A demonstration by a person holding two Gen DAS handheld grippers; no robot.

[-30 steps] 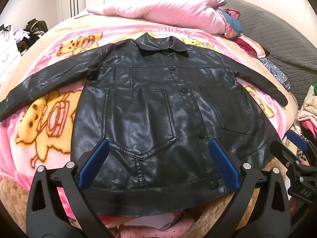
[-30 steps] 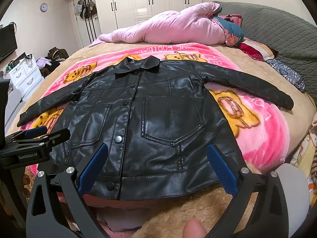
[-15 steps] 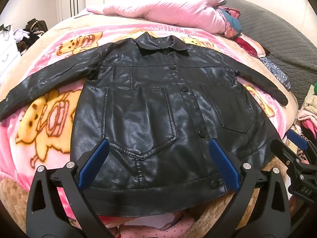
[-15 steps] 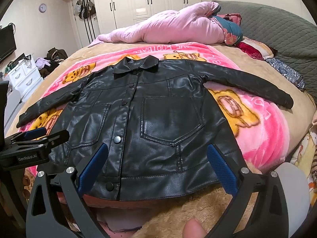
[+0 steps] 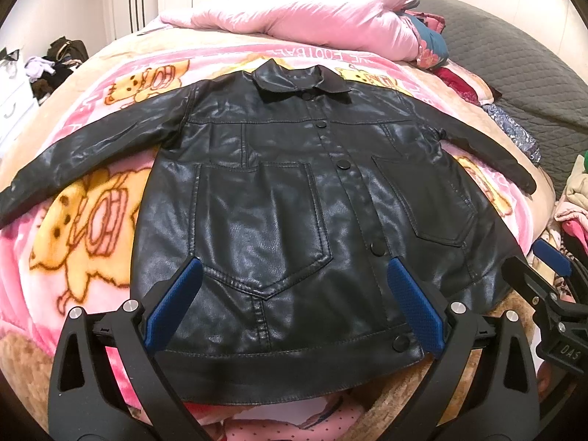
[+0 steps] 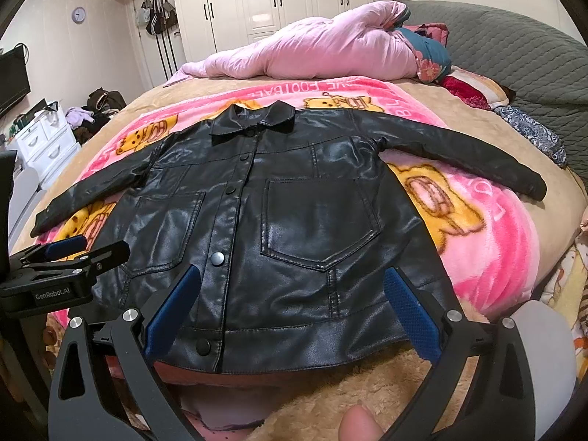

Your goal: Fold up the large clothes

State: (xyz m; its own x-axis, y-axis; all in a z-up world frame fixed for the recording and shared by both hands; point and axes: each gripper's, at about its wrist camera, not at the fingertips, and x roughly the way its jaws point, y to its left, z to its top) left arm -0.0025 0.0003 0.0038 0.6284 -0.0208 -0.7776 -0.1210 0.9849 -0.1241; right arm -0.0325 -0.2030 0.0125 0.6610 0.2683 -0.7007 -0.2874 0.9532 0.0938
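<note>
Black leather jacket (image 5: pixel 279 198) lies flat and face up on the pink cartoon blanket (image 5: pixel 84 220) covering the bed, collar at the far end, hem at the near edge, both sleeves spread out to left and right. We hold our left gripper (image 5: pixel 294 301) above the hem with its blue-padded jaws spread wide, gripping nothing. Our right gripper (image 6: pixel 290 305) hovers the same way over the hem, jaws apart and empty. A pink quilt (image 6: pixel 312 51) is bunched at the far end, beyond the collar.

pink quilt (image 6: pixel 323 51), white wardrobe (image 6: pixel 272 0) — wall clock (image 6: pixel 78 14)
</note>
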